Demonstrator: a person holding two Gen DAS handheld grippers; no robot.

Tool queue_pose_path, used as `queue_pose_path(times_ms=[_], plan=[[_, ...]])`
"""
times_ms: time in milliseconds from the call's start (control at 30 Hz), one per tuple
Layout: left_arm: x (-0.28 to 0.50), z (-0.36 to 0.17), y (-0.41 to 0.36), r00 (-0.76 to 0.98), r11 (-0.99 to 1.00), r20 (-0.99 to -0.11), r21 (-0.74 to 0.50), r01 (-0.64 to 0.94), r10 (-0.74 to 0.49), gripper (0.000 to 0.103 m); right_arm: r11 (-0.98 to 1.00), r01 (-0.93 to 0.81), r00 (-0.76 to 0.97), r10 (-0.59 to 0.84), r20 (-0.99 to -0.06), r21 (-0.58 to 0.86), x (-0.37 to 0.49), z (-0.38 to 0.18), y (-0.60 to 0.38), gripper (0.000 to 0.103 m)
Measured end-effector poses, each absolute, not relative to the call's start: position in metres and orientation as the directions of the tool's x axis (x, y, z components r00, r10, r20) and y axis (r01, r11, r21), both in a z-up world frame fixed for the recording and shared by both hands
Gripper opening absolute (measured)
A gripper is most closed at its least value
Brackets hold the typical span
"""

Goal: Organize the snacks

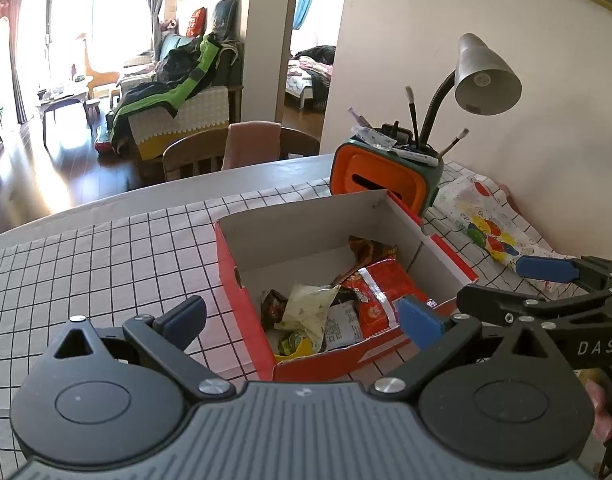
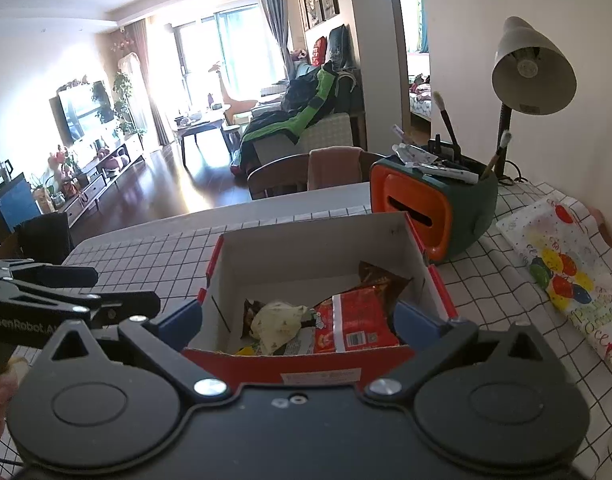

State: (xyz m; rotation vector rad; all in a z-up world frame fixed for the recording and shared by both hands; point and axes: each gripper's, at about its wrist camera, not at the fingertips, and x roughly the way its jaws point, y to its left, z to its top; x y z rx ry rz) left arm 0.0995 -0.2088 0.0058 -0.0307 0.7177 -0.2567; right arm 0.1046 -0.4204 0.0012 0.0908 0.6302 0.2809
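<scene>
Both grippers hover at the near side of the red box (image 2: pixel 441 286) on the checked bench (image 1: pixel 106 248), the left gripper (image 1: pixel 302 316) and right gripper (image 2: pixel 298 318) with jaws spread wide and empty. Any further snack should be lowered inside the walls before release. Inside lie a red packet (image 2: pixel 353 320), a pale yellow wrapper (image 2: pixel 278 320) and dark wrappers in a loose, crinkled heap; a balloon-print bag (image 2: pixel 565 272) lies outside, beyond the box to the right.

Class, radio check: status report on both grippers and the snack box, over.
Left gripper open, empty, at box's near-left corner. Right gripper open, empty, over near edge. Red box holds snack packets. Nothing blocking.
</scene>
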Motion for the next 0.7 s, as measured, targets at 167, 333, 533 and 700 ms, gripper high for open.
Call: queue_pose_path(times_ms=[167, 333, 533, 700], plan=[[0.098, 0.006, -0.21, 0.73, 0.971, -0.644, -0.098, 0.22, -0.23, 0.103, 0.959, -0.226, 0.771, 0.284, -0.57, 0.172, 0.104, 0.0, -0.421, 0.103], [0.1, 0.002, -0.211, 0.719, 0.97, -0.655, -0.1, 0.223, -0.232, 0.103, 0.961, -0.214, 0.765, 0.276, -0.581, 0.175, 0.104, -0.003, -0.423, 0.103], [0.102, -0.003, -0.211, 0.709, 0.969, -0.664, -0.109, 0.221, -0.237, 0.103, 0.963, -0.199, 0.761, 0.267, -0.591, 0.18, 0.104, -0.005, -0.425, 0.103], [0.103, -0.004, -0.211, 0.706, 0.968, -0.667, -0.112, 0.222, -0.239, 0.103, 0.966, -0.187, 0.758, 0.259, -0.599, 0.181, 0.103, -0.007, -0.426, 0.103]])
